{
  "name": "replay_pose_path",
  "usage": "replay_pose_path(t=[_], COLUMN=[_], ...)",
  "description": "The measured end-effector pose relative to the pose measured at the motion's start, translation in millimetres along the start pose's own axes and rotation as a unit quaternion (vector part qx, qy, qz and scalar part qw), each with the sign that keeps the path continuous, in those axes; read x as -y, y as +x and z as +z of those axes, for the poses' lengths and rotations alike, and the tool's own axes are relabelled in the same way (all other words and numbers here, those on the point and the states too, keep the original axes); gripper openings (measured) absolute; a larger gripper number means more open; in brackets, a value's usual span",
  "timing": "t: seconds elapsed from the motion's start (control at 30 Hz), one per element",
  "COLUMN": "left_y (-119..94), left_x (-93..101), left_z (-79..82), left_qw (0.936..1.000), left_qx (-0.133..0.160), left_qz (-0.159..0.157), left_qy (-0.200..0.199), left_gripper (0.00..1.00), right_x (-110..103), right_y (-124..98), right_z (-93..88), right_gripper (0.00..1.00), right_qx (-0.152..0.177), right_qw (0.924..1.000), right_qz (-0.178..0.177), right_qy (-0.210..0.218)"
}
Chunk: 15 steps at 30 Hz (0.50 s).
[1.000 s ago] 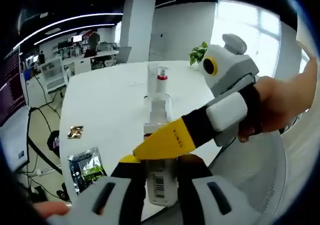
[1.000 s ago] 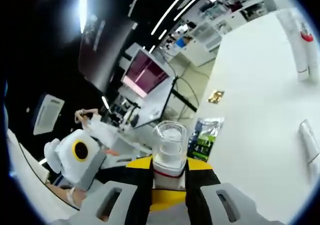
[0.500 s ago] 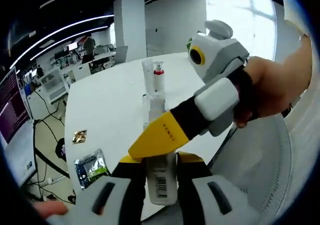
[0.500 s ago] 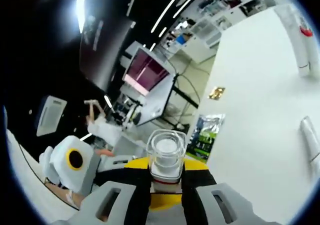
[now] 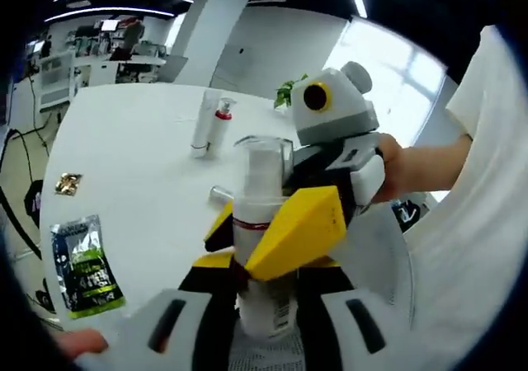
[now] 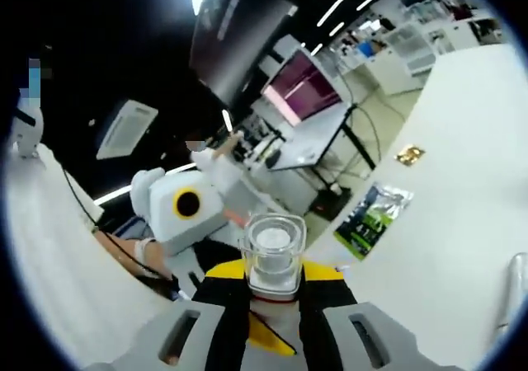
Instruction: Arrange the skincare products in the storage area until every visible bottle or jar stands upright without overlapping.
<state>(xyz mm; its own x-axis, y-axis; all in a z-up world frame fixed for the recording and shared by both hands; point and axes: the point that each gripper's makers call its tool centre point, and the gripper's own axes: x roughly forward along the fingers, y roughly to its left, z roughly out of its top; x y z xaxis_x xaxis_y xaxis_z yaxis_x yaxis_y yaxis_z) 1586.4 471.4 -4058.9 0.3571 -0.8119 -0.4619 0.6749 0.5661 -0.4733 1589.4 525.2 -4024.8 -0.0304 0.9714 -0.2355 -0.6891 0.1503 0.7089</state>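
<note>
Both claws, left (image 5: 262, 293) and right (image 6: 272, 305), clench one bottle (image 5: 262, 223), apparently above the table (image 5: 140, 148) edge

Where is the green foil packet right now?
The green foil packet lies flat at the white table's near-left edge in the left gripper view, just below a small gold wrapper.
</note>
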Motion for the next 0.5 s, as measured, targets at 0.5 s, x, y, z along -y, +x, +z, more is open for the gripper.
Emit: replay_pose_path(t=[0.5], left_y=[-6], left_x=[11.9], left_z=[11.0], left_qw=[0.9985], left_qx=[0.032], left_qz=[-0.041], left_qy=[-0.017], left_gripper=[0.23], right_x=[-14], right_y=[1], right_z=[6.6], right_gripper=[0.18], right_qx=[0.003], right_qw=[0.9978], right_qz=[0.055], right_qy=[0.037])
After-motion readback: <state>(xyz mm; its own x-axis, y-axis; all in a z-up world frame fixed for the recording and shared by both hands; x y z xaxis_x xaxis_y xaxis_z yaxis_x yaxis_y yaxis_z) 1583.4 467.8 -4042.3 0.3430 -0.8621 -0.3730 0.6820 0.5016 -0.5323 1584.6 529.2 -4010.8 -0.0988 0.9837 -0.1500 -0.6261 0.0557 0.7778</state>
